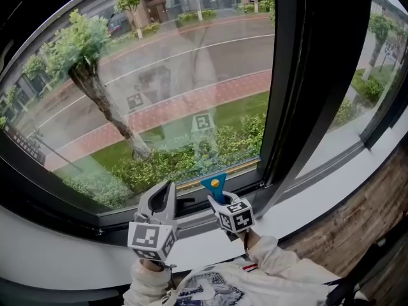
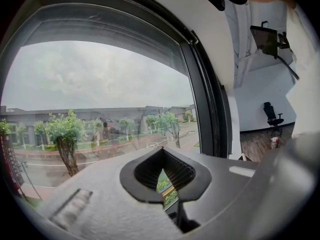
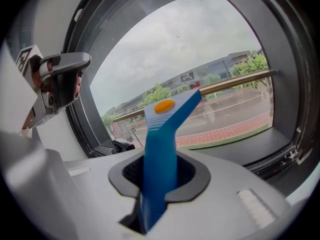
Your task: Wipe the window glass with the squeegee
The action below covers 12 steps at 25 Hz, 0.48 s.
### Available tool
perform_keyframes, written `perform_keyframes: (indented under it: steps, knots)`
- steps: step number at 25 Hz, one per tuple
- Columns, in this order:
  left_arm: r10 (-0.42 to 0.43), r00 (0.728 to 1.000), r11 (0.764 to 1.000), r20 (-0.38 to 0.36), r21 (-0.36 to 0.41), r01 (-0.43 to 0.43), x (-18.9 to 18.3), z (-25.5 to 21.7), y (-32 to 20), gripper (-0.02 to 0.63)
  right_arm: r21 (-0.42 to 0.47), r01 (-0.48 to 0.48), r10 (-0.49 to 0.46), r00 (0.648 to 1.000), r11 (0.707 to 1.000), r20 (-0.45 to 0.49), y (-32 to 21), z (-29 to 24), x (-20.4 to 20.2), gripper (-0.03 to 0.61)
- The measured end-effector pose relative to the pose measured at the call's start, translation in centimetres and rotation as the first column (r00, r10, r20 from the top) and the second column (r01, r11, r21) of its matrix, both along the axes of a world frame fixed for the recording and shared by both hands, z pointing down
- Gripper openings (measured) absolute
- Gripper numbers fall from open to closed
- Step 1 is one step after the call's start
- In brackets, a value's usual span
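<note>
Right tool (image 3: 159, 181) tight around squeegee (image 3: 161, 129)

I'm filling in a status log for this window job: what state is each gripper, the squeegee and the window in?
Left gripper: shut, holding nothing.
Right gripper: shut on the handle of the tool below.
Squeegee: held upright, wide end up, low by the window's bottom frame.
Window: looks closed.

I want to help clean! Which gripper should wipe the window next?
Right. The right gripper is shut on the blue squeegee, which points toward the window glass. The left gripper is shut and holds nothing.
</note>
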<state>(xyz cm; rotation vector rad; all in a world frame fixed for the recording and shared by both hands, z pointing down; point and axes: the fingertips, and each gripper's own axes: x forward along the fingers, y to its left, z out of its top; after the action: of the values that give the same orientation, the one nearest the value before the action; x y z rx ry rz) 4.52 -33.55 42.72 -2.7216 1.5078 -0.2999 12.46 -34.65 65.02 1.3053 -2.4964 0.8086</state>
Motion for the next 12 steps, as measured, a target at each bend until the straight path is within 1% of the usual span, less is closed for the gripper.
perform_keyframes:
  steps: [5,8,12]
  knots:
    - [-0.014,1.0,1.0,-0.003,-0.016,0.014,0.2,0.4,0.0,0.0,-0.007,0.011,-0.012,0.999,1.0,-0.051,0.0,1.1,0.4,0.078]
    - [-0.027,1.0,0.999,-0.004,-0.02,0.027,0.1,0.1,0.3,0.0,-0.004,0.015,-0.015,0.998,1.0,-0.066,0.1,1.1,0.4,0.078]
    - [-0.051,0.999,0.999,0.003,-0.015,0.051,-0.1,1.0,0.7,0.0,-0.001,0.015,-0.015,0.997,1.0,-0.08,0.1,2.2,0.5,0.078]
